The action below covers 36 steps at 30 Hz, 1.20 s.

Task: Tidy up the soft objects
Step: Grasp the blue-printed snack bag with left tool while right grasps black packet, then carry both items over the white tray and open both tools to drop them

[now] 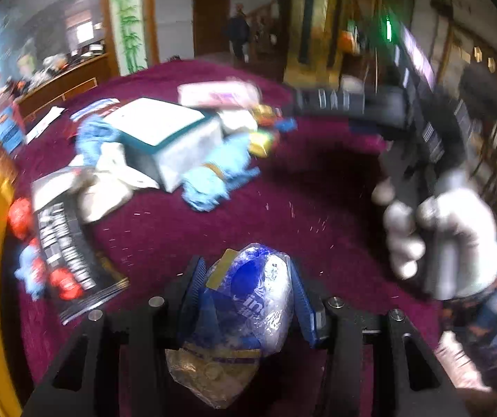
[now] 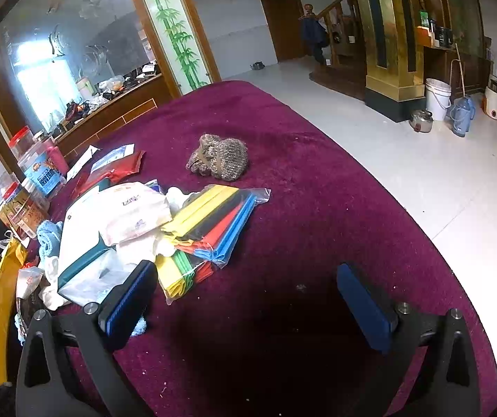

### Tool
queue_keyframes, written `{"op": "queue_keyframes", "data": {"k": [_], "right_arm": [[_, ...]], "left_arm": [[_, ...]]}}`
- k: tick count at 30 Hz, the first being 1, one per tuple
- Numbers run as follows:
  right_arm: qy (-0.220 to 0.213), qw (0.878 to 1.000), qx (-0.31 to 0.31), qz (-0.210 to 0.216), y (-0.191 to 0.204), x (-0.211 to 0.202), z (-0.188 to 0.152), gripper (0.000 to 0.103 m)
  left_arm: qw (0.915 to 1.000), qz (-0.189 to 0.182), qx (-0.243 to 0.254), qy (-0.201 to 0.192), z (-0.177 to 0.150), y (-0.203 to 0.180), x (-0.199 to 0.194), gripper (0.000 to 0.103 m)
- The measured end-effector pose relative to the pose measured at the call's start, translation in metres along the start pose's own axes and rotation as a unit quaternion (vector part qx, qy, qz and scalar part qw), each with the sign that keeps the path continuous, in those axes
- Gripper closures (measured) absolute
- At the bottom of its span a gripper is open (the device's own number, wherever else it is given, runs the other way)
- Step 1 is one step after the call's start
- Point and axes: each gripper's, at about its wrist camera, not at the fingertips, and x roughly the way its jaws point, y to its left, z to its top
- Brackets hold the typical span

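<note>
So, left gripper (image 1: 245, 299) clamped on plastic bag (image 1: 248, 295) with blue print, pads pressing both sides, bag's long axis running along fingers, tail hanging underneath. Pile sits up-left of it: white box (image 1: 165, 132), light blue cloth (image 1: 213, 180). Bare maroon tablecloth (image 1: 300, 191) between, decent room to carry across. Right gripper (image 2: 245, 302) spread wide, nothing between pads, hovering over dark empty patch; colored sheet pack (image 2: 210, 229) just left, knitted brown bundle (image 2: 218, 156) further ahead. Table edge curves off right.
</note>
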Motion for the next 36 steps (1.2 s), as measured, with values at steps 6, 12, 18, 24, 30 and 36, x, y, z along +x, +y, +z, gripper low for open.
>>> {"op": "queue_keyframes", "data": {"k": [6,12,18,24,30,36], "right_arm": [[0.006,1.000,-0.005,-0.006,0.003,0.003,-0.001,0.000],[-0.023,0.998,-0.042,0.028,0.024,-0.032,-0.007,0.002],[0.021,0.976,-0.163,0.143,0.127,-0.056,-0.032,0.002],[0.057,0.956,-0.249,0.143,0.221,-0.026,-0.063,0.032],[0.121,0.949,-0.225,0.183,0.232,0.010,-0.069,0.088],[0.088,0.949,-0.217,0.211,0.227,-0.027,-0.058,0.090]], "left_arm": [[0.9941,-0.016,-0.074,-0.079,-0.021,0.050,-0.088,0.052],[0.9811,0.015,-0.149,-0.122,-0.052,0.114,-0.149,0.052],[0.9632,0.046,-0.226,-0.138,-0.083,0.164,-0.167,0.052],[0.9558,0.044,-0.254,-0.141,-0.095,0.177,-0.175,0.052],[0.9510,0.050,-0.264,-0.153,-0.107,0.191,-0.191,0.052],[0.9449,0.035,-0.287,-0.154,-0.110,0.215,-0.191,0.052]]}}
